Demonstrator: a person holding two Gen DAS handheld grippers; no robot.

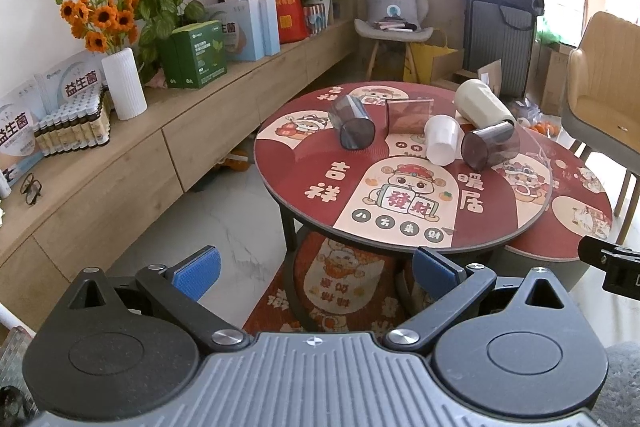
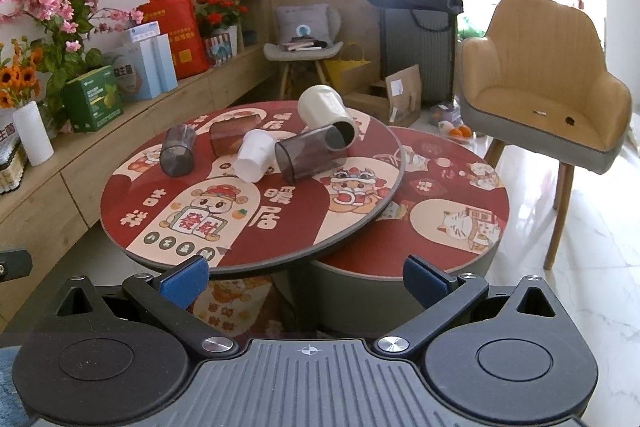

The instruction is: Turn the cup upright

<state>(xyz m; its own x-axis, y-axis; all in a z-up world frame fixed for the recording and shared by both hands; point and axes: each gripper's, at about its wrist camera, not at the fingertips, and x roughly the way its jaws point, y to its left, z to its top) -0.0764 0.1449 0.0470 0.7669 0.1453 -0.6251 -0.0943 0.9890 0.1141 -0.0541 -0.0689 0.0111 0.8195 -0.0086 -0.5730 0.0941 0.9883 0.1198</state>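
Several cups lie tipped on the round red table (image 1: 360,195) (image 2: 168,211): a grey see-through cup (image 1: 354,129) (image 2: 177,153) at the left, a brown one (image 1: 408,115) (image 2: 232,137), a white one (image 1: 442,141) (image 2: 254,155), a second grey one (image 1: 486,145) (image 2: 308,157) and a large cream cup (image 1: 482,105) (image 2: 326,115) at the back. My left gripper (image 1: 316,273) is open and empty, well short of the table's near edge. My right gripper (image 2: 306,277) is open and empty, also short of the near edge.
A lower round table (image 2: 452,211) (image 1: 576,215) sits under the right side of the red one. A tan armchair (image 2: 540,87) stands at the right. A long wooden cabinet (image 1: 120,163) with boxes, a white vase (image 1: 123,85) and flowers runs along the left wall.
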